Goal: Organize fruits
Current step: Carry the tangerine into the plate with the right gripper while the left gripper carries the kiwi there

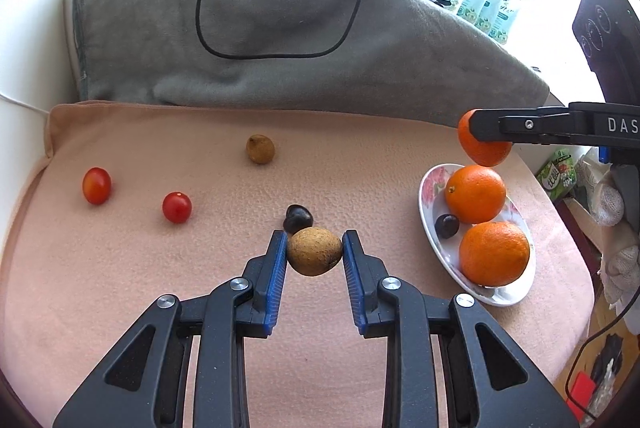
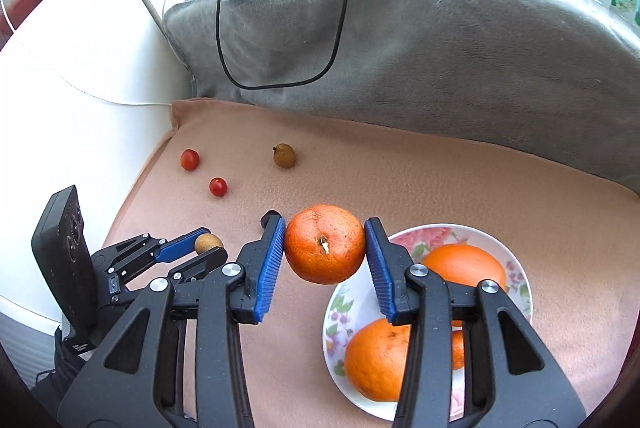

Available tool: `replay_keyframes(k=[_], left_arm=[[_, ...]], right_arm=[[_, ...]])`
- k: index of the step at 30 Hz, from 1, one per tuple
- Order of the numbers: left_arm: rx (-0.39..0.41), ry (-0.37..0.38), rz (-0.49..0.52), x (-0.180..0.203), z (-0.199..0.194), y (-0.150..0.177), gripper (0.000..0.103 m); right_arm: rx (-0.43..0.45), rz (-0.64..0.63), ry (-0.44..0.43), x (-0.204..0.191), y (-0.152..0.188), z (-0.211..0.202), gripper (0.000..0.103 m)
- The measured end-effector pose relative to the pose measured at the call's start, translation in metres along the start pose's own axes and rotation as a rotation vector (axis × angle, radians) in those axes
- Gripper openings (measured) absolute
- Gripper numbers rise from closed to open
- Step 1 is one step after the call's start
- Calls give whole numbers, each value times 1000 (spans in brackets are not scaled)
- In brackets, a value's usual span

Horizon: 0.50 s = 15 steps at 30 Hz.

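Note:
My left gripper (image 1: 315,253) is shut on a brown longan (image 1: 314,251), held just above the pink cloth; it also shows in the right wrist view (image 2: 208,243). My right gripper (image 2: 325,251) is shut on an orange (image 2: 325,243), held above the far rim of the floral plate (image 2: 414,234). The plate (image 1: 430,188) holds two oranges (image 1: 475,194) (image 1: 494,253) and a dark chestnut (image 1: 447,226). On the cloth lie another chestnut (image 1: 298,217), a second longan (image 1: 260,149) and two cherry tomatoes (image 1: 97,185) (image 1: 177,207).
A grey folded towel (image 1: 280,40) with a black cable (image 1: 276,56) on it lies behind the pink cloth (image 1: 160,288). White furniture (image 2: 80,88) stands at the left. Bottles (image 1: 484,8) and clutter stand at the right edge.

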State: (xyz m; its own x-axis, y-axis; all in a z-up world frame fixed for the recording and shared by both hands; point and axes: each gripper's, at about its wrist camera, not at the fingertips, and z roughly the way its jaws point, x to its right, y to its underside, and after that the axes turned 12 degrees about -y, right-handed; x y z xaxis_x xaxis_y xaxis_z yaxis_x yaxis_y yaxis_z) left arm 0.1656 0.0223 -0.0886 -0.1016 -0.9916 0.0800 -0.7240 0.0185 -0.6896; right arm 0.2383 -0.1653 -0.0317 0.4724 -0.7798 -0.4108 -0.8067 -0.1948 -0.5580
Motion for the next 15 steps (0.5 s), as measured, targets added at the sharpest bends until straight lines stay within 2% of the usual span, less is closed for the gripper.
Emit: replay_keyframes(k=[6, 15], left_arm=[[4, 40, 20, 23, 2, -5, 26], [10, 91, 55, 59, 4, -12, 26]], right_arm=[[91, 4, 30, 14, 26, -44, 43], [151, 17, 100, 33, 69, -80, 43]])
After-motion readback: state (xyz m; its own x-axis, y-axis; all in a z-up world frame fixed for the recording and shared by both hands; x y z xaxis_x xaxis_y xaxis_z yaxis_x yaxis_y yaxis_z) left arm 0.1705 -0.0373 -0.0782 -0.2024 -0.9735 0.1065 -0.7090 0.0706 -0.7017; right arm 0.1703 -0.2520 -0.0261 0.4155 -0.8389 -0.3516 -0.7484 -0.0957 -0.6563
